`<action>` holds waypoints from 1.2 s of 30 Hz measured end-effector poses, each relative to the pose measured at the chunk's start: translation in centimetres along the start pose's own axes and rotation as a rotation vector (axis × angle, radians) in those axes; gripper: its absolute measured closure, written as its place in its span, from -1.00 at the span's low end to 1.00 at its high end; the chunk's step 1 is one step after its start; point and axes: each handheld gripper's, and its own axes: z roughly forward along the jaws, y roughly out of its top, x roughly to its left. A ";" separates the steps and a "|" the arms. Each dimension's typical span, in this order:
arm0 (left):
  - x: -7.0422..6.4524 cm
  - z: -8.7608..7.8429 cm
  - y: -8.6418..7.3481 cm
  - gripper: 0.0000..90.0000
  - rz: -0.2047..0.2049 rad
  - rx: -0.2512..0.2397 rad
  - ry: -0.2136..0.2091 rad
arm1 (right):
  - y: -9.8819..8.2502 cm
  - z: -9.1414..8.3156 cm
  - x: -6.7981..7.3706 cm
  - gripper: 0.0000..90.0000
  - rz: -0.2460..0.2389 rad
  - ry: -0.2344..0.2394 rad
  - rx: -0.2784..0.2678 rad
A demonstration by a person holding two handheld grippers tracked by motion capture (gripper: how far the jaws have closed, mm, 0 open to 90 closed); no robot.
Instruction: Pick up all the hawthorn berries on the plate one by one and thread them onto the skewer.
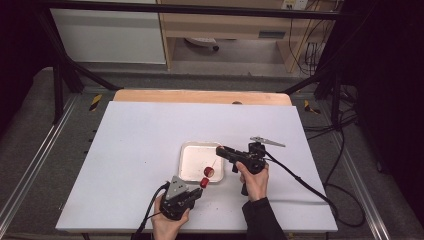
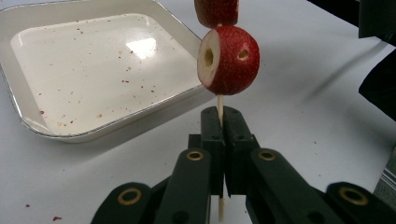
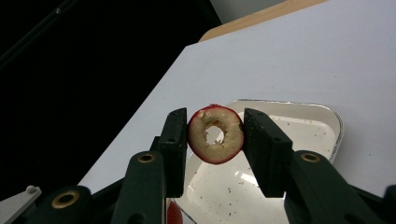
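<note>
My left gripper (image 1: 196, 193) (image 2: 223, 122) is shut on a thin wooden skewer (image 2: 220, 103) near the table's front edge. Two red cored fruit pieces are threaded on it, the lower one (image 1: 205, 182) (image 2: 229, 60) and the upper one (image 1: 209, 171) (image 2: 217, 11). The skewer tip points toward my right gripper (image 1: 220, 150) (image 3: 215, 135). That gripper is shut on a third red fruit ring (image 3: 215, 134), its hole facing the camera, held above the tray's right side. A white square tray (image 1: 186, 146) (image 2: 93, 133) (image 3: 327, 112), speckled with red crumbs, lies just behind the skewer.
The white table (image 1: 140, 130) has open room to the left and behind the tray. A wooden board edge (image 1: 200, 96) runs along the table's far side. Cables (image 1: 300, 180) trail from the right gripper across the right of the table.
</note>
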 end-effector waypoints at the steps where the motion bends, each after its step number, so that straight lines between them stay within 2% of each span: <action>1: -0.1 0.1 0.0 0.96 -0.008 -0.002 0.002 | 0.0 0.0 0.0 0.37 0.002 -0.001 -0.004; 6: -0.3 0.4 0.0 0.96 -0.030 -0.024 0.011 | -0.2 0.3 0.0 0.37 0.009 0.001 -0.040; 14: -0.8 0.9 0.1 0.96 -0.081 -0.078 0.041 | -0.2 0.4 0.2 0.37 0.039 0.035 -0.099; 24: -1.3 1.7 0.2 0.96 -0.136 -0.115 0.038 | -0.4 0.5 0.5 0.37 0.072 0.067 -0.166; 36: -1.7 1.9 0.5 0.96 -0.151 -0.143 0.038 | -0.8 0.7 0.7 0.37 0.101 0.097 -0.222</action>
